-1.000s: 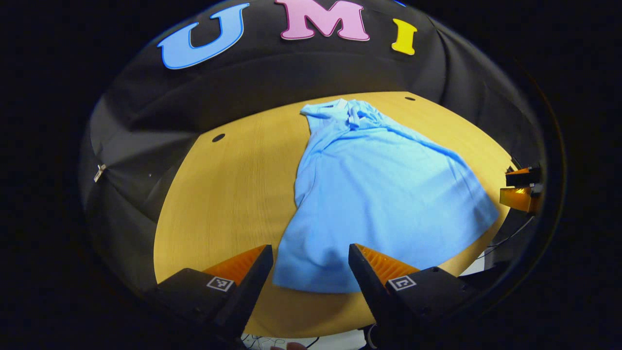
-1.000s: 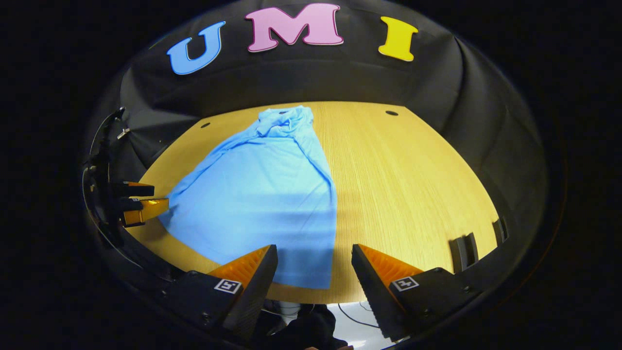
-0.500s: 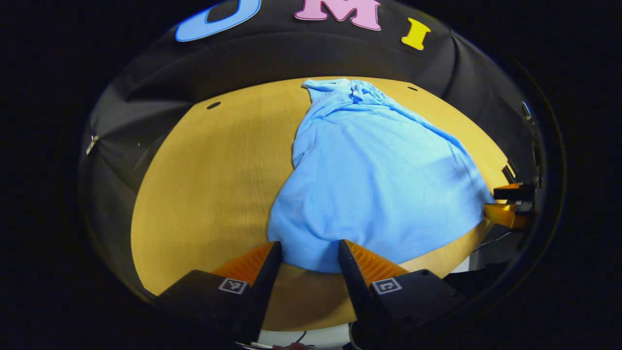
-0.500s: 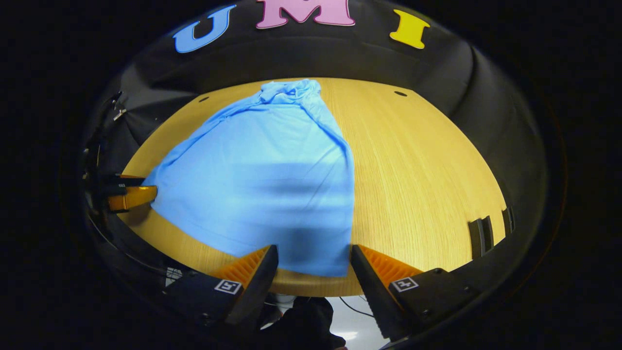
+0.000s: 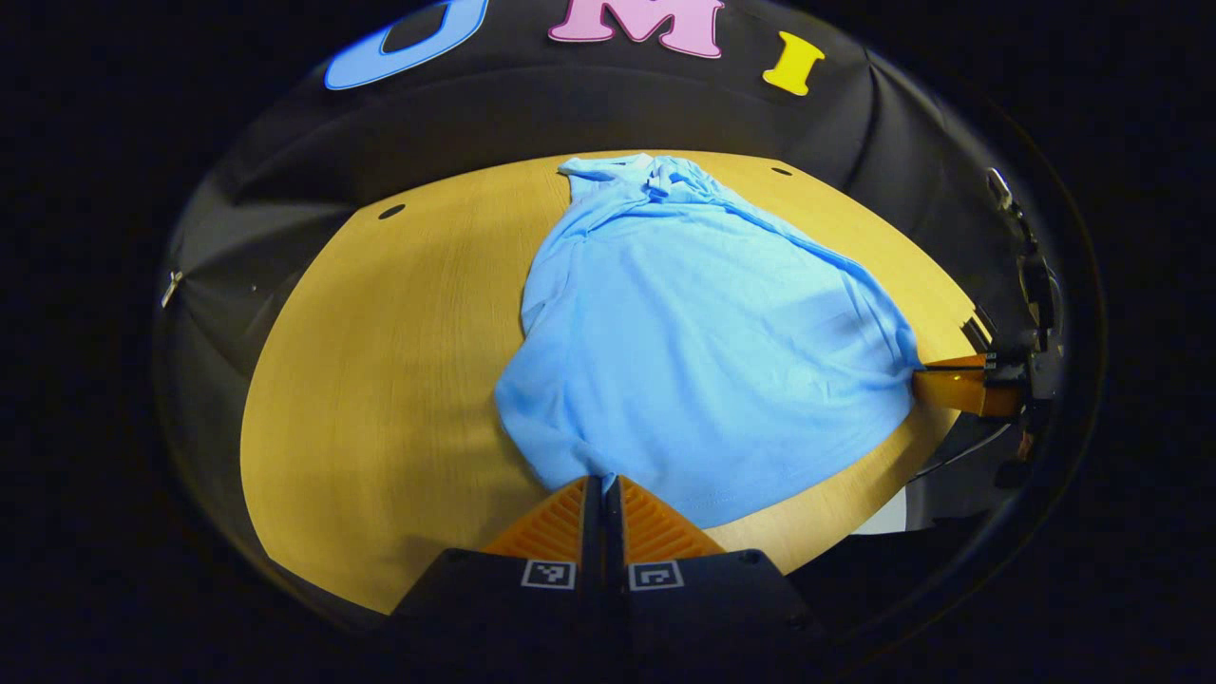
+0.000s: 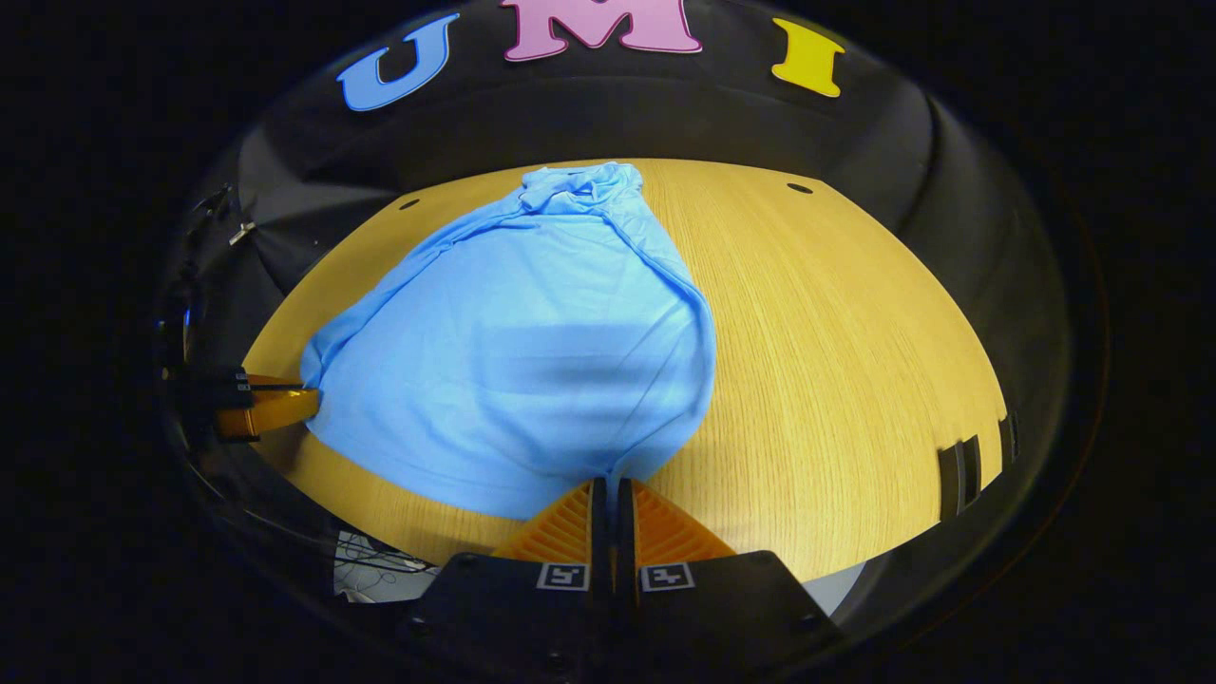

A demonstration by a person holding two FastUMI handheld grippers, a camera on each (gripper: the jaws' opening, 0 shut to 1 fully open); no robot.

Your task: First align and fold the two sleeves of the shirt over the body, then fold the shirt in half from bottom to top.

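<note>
Surface: wooden table inside a booth hung with black cloth; small dark holes sit near the table's far edge.
Left gripper: left gripper has its fingers pressed together on the near left corner of the shirt's hem, the cloth pinched between them at the tips; in the right gripper view it shows at the far left, likewise closed at the shirt's edge.
Right gripper: right gripper has its fingers drawn tight together, nipping the near right corner of the hem; in the left gripper view it shows at the far right, closed on the cloth's edge.
Shirt: light blue shirt lies on the table, hem toward the grippers, collar end bunched at the far side.
Sleeves: both lie folded in over the body, leaving long, slanting side edges.
Hem: the stretch between the two pinched corners curves along near the table's front edge.
Cables: thin wires hang below the table's front edge.
</note>
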